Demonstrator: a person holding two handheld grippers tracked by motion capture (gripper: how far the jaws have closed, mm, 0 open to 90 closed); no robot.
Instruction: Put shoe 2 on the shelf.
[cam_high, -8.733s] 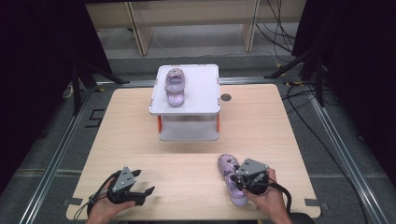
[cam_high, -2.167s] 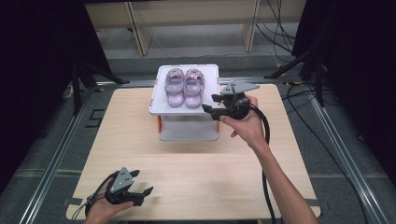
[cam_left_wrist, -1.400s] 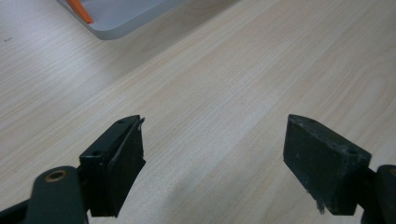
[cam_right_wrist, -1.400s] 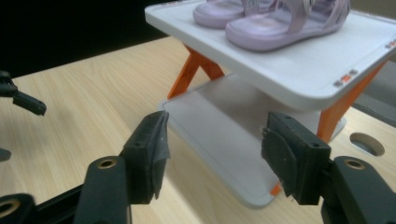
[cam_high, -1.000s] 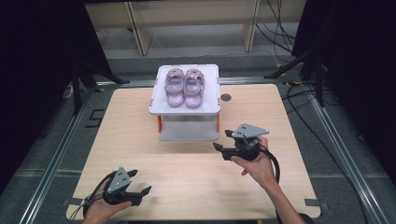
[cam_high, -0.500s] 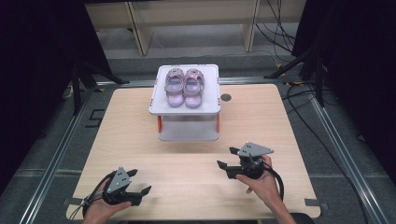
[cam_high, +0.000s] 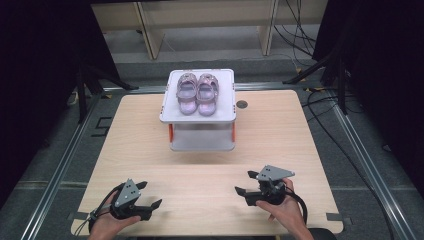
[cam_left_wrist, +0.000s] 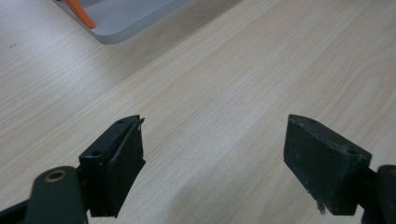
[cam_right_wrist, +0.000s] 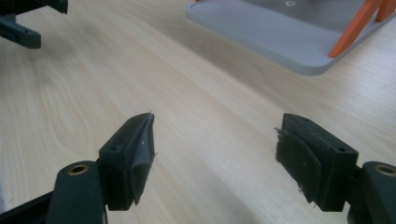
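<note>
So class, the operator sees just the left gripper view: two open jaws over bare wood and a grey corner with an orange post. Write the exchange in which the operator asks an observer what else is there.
Operator: What is that grey corner?
Observer: The base of a white two-tier stand at the table's far middle.
Operator: Is anything on it?
Observer: A pair of purple shoes lies side by side on its top tray.
Operator: Where is the right gripper?
Observer: Low over the table's near right edge, jaws open, nothing between them.
Operator: And the left gripper?
Observer: At the near left edge, open and empty too.
</note>
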